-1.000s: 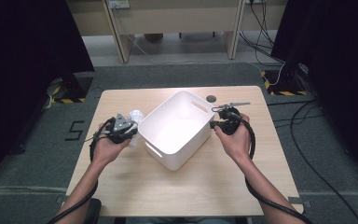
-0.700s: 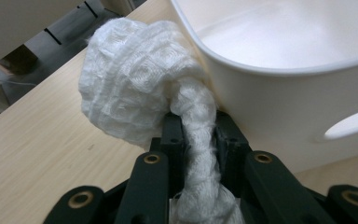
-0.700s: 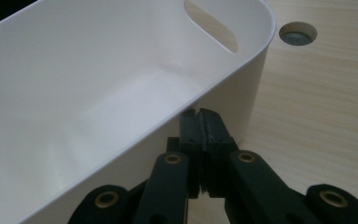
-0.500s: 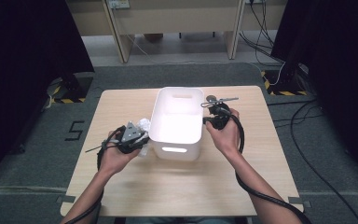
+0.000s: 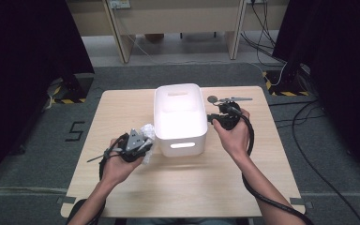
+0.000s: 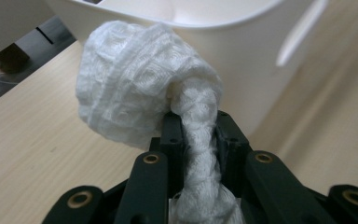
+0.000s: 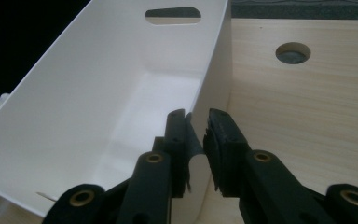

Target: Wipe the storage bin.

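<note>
On the table, as I read it from my station:

Table (image 5: 122, 108): pale wood top, with a round hole (image 5: 212, 99) near the far edge, to the right of the bin.

Bin (image 5: 180, 93): white plastic, rectangular, open top, standing on the table centre with its long axis running away from me; slot handles cut in the near and far end walls; nothing that I can make out inside.

Left gripper (image 5: 140, 145): in my left hand, low over the table just beside the bin's near left corner. Its jaws are clamped on a twisted strand of the cloth, as the left gripper view shows.

Cloth (image 6: 140, 93): white, waffle-textured, bunched into a ball beyond the jaw tips, close against the bin's outer wall; I cannot tell whether it touches the wall.

Right gripper (image 7: 197, 121): in my right hand at the bin's right long wall, toward the far end. One jaw is inside the wall and the other outside, with the rim between them; the inner jaw lies against the wall, and a narrow gap shows at the outer jaw.

Cables: a black one trails from each gripper back along my forearm.

Floor: grey carpet, a "5" marked to the table's left.
</note>
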`<state>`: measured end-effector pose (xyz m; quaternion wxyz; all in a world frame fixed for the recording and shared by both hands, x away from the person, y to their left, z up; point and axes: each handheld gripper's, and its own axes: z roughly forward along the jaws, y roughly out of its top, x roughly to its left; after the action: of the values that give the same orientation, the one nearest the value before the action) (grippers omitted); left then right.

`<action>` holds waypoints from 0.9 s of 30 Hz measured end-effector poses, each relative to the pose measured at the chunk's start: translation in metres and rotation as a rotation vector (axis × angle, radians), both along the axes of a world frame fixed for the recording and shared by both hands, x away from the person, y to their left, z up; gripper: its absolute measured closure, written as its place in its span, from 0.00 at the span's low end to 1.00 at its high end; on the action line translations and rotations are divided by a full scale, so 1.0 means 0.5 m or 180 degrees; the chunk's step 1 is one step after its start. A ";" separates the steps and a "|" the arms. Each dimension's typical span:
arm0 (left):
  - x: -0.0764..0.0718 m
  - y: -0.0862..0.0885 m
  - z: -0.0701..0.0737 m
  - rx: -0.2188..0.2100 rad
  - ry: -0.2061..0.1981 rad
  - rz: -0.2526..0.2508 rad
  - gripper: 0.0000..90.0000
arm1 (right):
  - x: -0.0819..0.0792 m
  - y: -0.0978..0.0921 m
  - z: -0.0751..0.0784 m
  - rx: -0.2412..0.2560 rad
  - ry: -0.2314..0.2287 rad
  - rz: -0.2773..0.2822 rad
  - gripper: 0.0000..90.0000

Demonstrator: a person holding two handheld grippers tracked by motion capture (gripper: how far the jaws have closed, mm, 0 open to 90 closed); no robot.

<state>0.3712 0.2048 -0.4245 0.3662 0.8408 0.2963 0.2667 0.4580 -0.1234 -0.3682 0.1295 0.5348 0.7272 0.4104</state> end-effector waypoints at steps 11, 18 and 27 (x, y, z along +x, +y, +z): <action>-0.049 -0.048 -0.001 0.0019 -0.0175 -0.0294 0.85 | -0.014 0.029 -0.030 -0.0098 0.0149 0.0103 0.84; -0.015 -0.057 -0.006 0.0153 -0.0156 -0.0285 0.85 | -0.016 0.034 -0.032 -0.0117 0.0115 0.0079 0.84; -0.005 -0.060 -0.008 0.0143 -0.0118 -0.0271 0.85 | -0.015 0.037 -0.031 -0.0165 0.0080 0.0103 0.84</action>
<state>0.3687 0.1750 -0.4287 0.3636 0.8556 0.2474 0.2730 0.4507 -0.1050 -0.3837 0.1275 0.5245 0.7477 0.3867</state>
